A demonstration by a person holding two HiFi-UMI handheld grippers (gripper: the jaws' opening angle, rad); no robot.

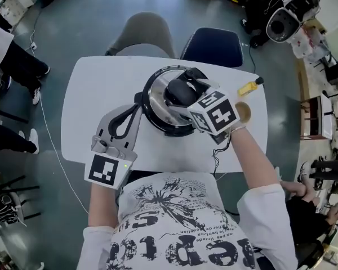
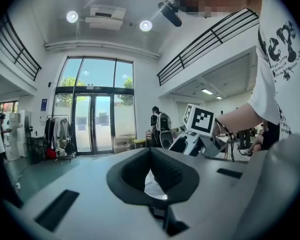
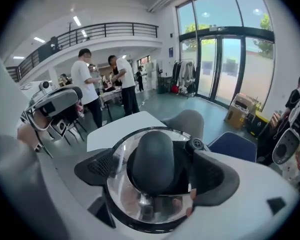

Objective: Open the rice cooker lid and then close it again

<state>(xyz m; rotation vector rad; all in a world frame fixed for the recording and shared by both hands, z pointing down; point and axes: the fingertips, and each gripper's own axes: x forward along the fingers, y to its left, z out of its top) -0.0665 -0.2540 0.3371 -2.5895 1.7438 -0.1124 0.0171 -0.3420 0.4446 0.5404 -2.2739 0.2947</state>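
Note:
The rice cooker [image 1: 155,121] stands mid-table on the white table [image 1: 84,106]. Its glass lid [image 1: 156,98] is down and carries a black knob [image 1: 180,92]. My right gripper [image 1: 184,94] hangs over the lid, tilted downward. In the right gripper view its jaws [image 3: 155,171] stand open either side of the knob [image 3: 152,159], with a gap on the left side. My left gripper [image 1: 139,102] lies level at the cooker's left, its fingertips together against the rim. In the left gripper view its pads [image 2: 172,174] meet at the tips [image 2: 151,151]; what lies beyond them is hidden.
A grey chair [image 1: 146,35] and a blue chair [image 1: 212,46] stand at the table's far side. A yellow item [image 1: 248,86] and a brown round thing [image 1: 243,112] lie at the right of the table. The cooker's cable [image 1: 216,161] hangs off the near edge. People stand around the room.

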